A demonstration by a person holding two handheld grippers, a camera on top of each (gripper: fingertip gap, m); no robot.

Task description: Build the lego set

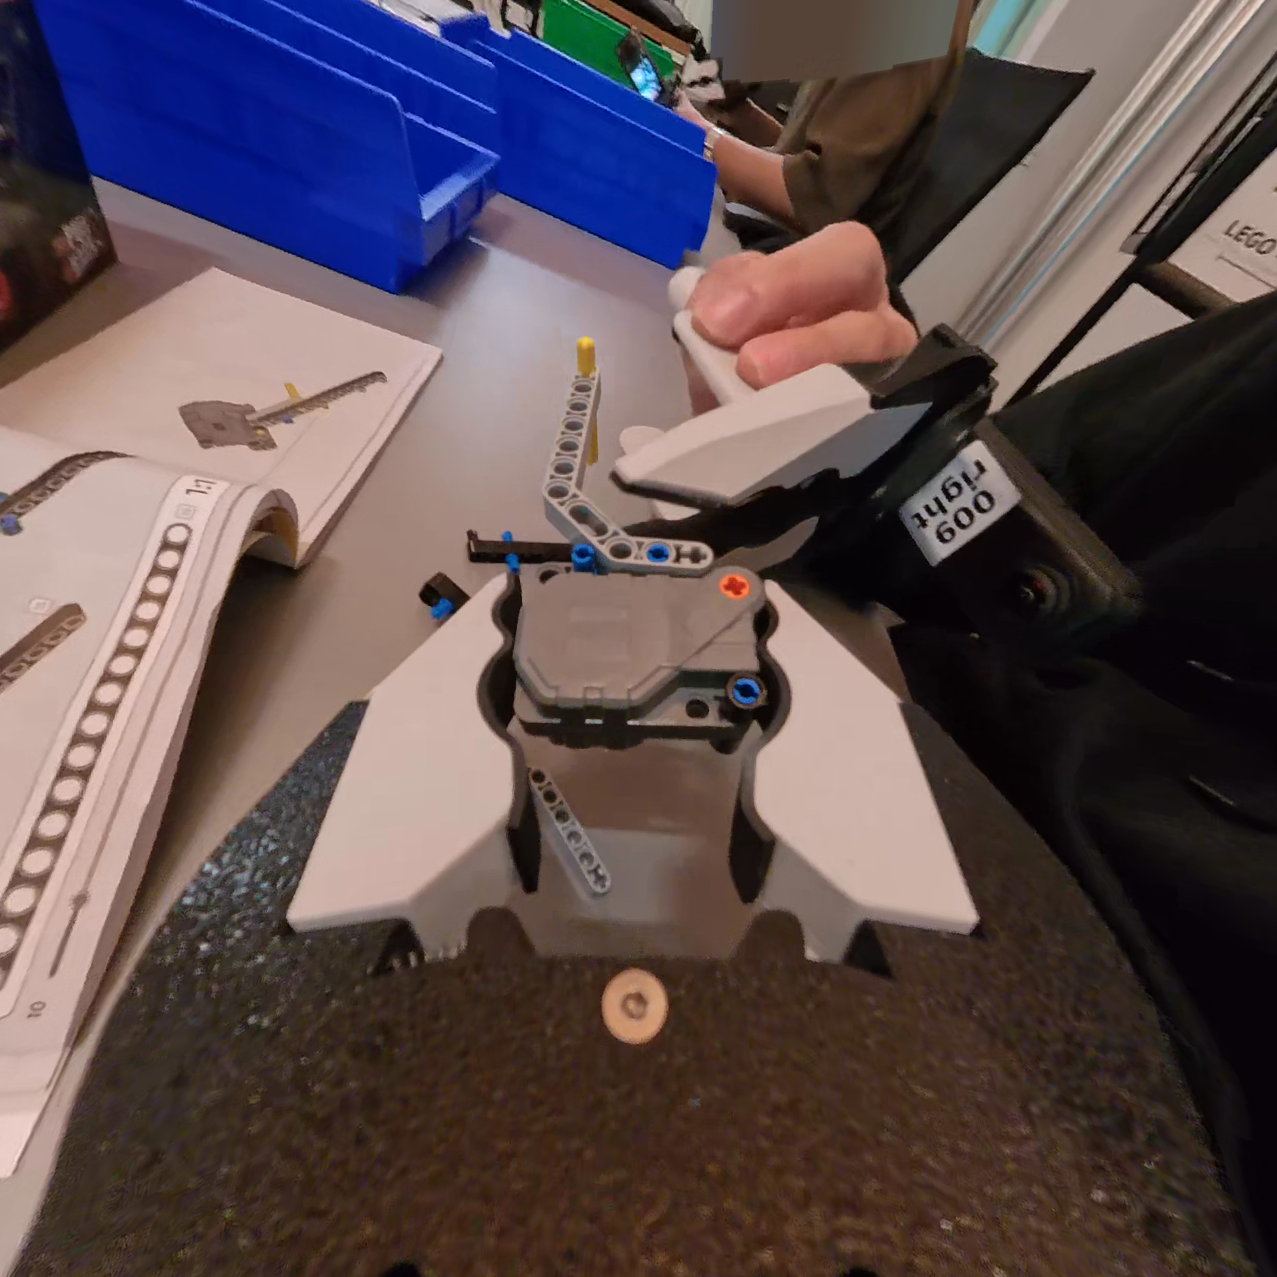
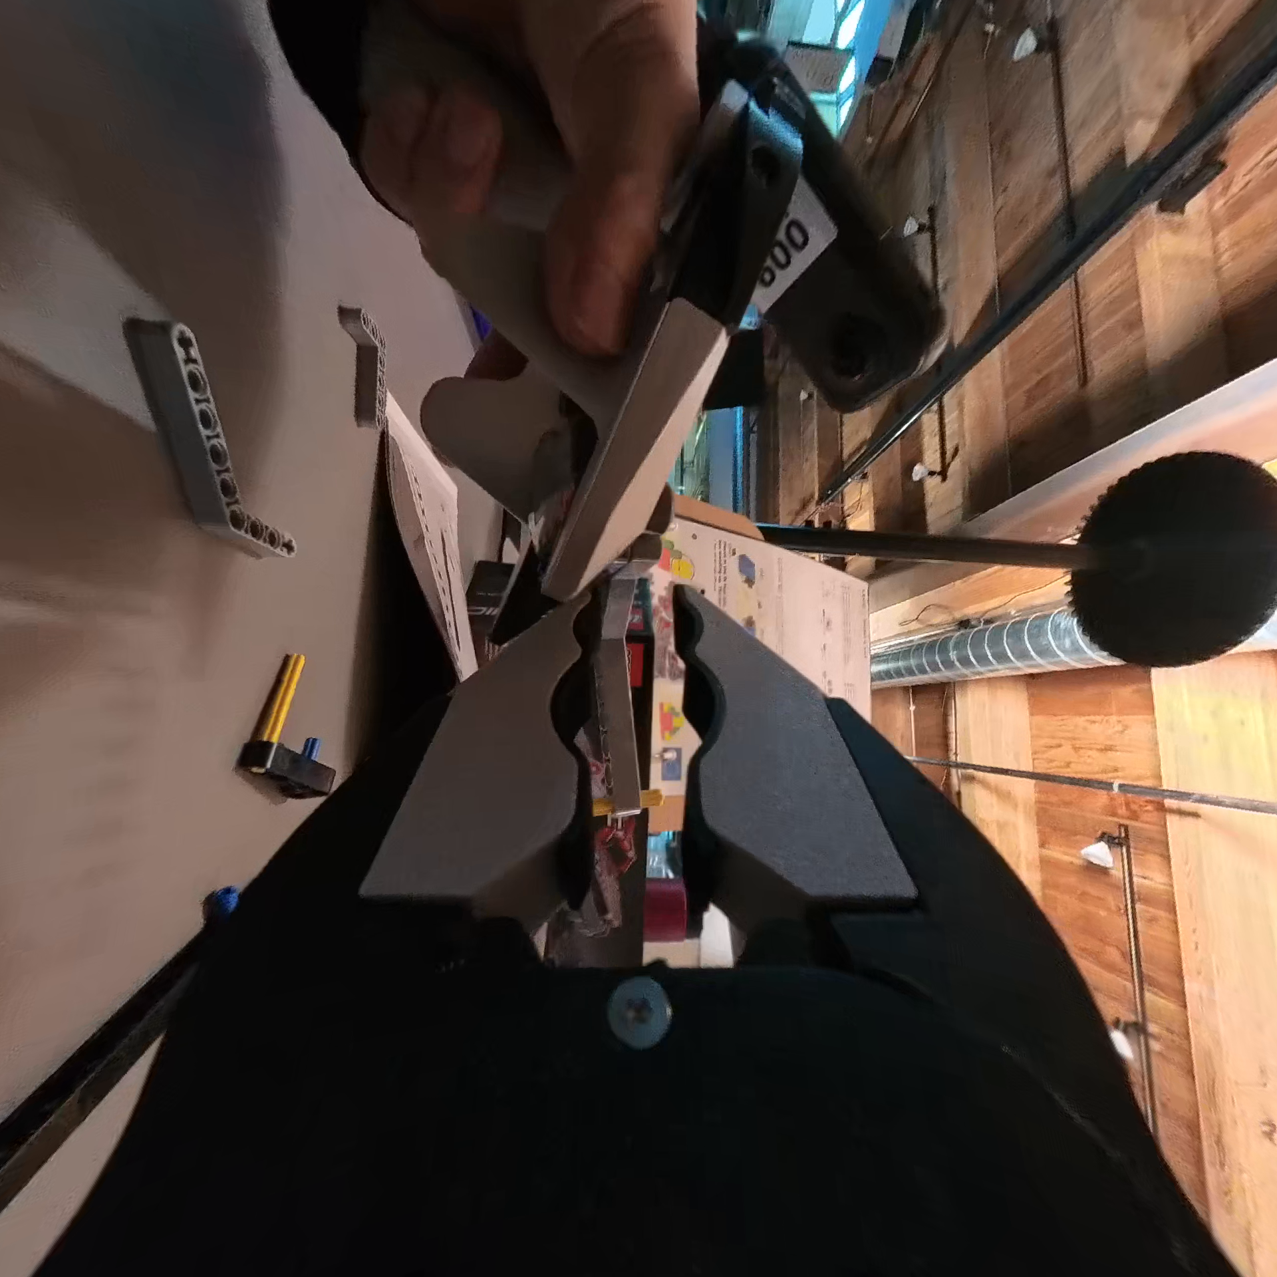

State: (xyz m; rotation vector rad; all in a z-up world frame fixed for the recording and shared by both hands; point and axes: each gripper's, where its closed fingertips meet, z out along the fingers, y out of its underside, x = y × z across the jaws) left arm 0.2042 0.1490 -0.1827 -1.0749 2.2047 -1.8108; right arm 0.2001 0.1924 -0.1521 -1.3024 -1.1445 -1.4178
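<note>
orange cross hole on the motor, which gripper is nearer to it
Left. The left gripper clamps the motor carrying the orange hole; the right gripper sits just beyond it, at the bent beam.

Matt grey plastic seen on the left gripper (image 1: pixel 632 698) fingers (image 1: pixel 414 781); its black base is rough, speckled. Motor block (image 1: pixel 636 649): smooth, satin dark-grey plastic. Bent beam (image 1: pixel 580 484): light-grey plastic. Blue bins (image 1: pixel 276 138) at upper left: glossy plastic. Instruction booklet (image 1: pixel 103 622): matt paper. Tabletop (image 1: pixel 484 325): smooth, low sheen. Wood planks (image 2: pixel 1175 898), right of frame, show grain.
</note>
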